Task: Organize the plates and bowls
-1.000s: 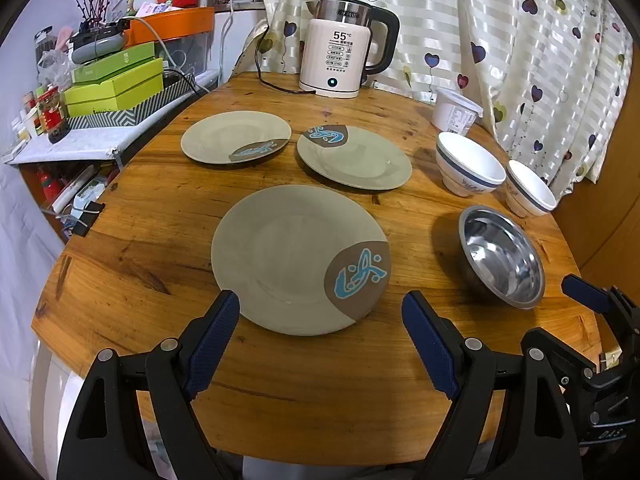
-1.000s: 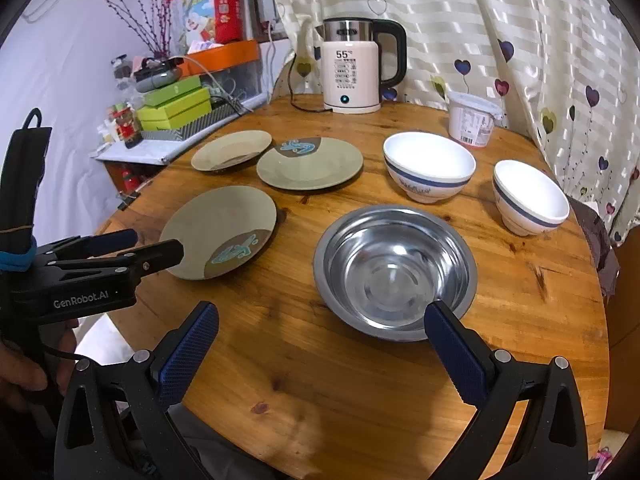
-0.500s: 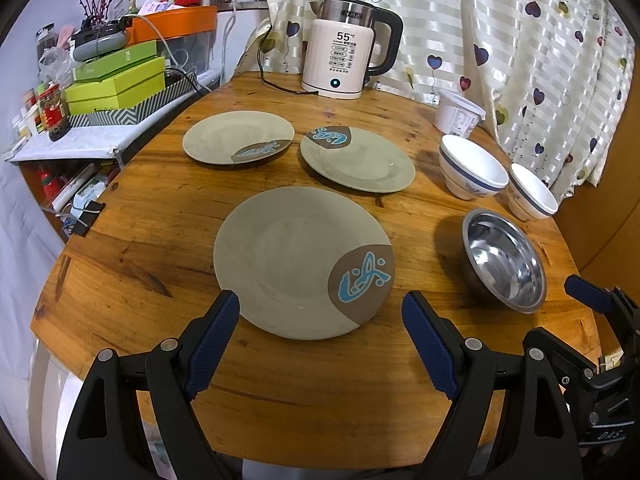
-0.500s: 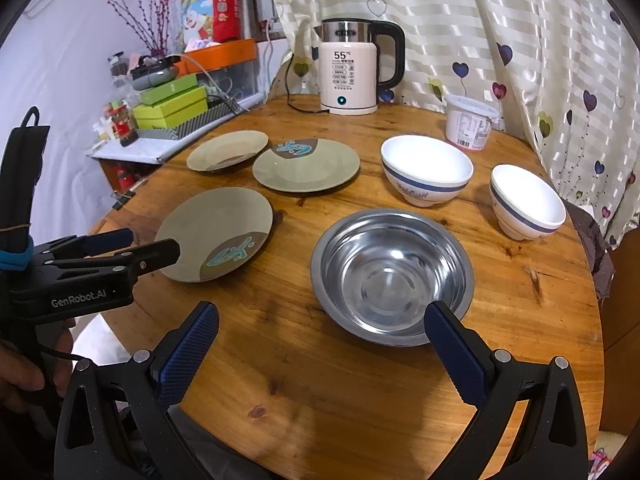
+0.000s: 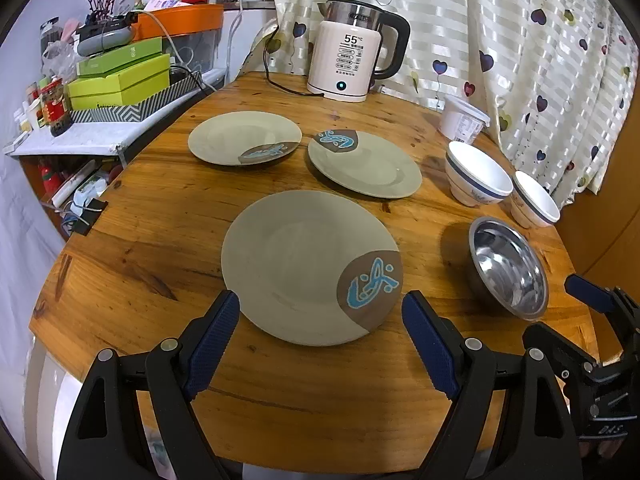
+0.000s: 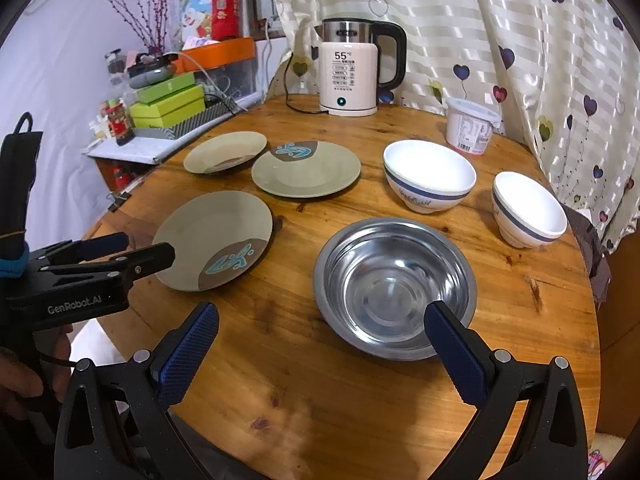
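Both tools are poised at the near edge of the round wooden desk (image 5: 132, 248), and nothing has been picked up yet. The left hand-held gripper (image 5: 320, 336) has its blue jaws spread wide, straddling the near rim of the big plate (image 5: 308, 264), which lies flat with its brown-and-blue fish patch at about 4 o'clock. That stance looks like a lead-in to pinching the rim, probably because this plate is the largest and would make a sensible base for a stack.

Two smaller plates sit farther back: the left small plate (image 5: 245, 138) at roughly 11 o'clock from the big one, and the right small plate (image 5: 365, 164) at about 1 o'clock. They lie just beside each other, not overlapping as far as I can tell.

The right hand-held gripper (image 6: 320, 350) is likewise parted and empty, its right jaw hanging over the near rim of the steel bowl (image 6: 394, 288). Beyond it, at 12 o'clock, stands the larger white bowl (image 6: 430, 176), and at 2 o'clock the smaller white bowl (image 6: 528, 208), well apart from each other. Plates are grouped on the left half and bowls on the right, so one tool seems assigned to each kind.

At the far edge stand an electric kettle (image 6: 348, 76) and a white tub (image 6: 470, 130), clear of the work.
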A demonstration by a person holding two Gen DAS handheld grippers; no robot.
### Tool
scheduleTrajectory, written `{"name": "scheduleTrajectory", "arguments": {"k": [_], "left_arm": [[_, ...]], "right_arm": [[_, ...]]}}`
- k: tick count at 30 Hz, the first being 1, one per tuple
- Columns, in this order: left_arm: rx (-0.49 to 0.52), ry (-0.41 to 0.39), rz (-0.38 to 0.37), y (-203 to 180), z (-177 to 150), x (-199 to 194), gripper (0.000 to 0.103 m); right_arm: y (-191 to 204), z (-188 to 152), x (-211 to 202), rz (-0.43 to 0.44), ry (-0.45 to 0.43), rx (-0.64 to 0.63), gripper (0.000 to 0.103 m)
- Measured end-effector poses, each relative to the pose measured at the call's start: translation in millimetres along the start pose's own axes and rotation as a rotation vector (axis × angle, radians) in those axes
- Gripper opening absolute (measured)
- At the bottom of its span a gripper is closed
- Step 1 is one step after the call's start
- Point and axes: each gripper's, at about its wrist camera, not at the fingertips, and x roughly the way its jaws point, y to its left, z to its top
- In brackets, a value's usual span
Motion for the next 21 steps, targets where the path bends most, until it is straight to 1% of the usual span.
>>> {"name": "scheduleTrajectory", "arguments": {"k": [5, 13, 16, 21], "left_arm": [[-0.014, -0.005, 0.005, 6.8, 4.8, 3.0, 0.084], [-0.048, -0.019, 0.023, 24.6, 14.0, 6.9, 0.084], [-0.056, -0.02, 0.027, 31.2, 16.9, 9.0, 0.08], [-0.076, -0.025, 0.033, 43.6, 24.6, 13.1, 0.079]], "right_arm": [[2.8, 12.8, 4.9, 0.008, 0.002, 0.005, 0.103], [15.1, 30.5, 20.0, 0.038, 0.006, -0.023, 0.103], [20.0, 36.7, 27.6, 0.057, 0.014, -0.026, 0.103], [29.0, 50.0, 40.8, 0.076, 0.022, -0.04, 0.103]]}}
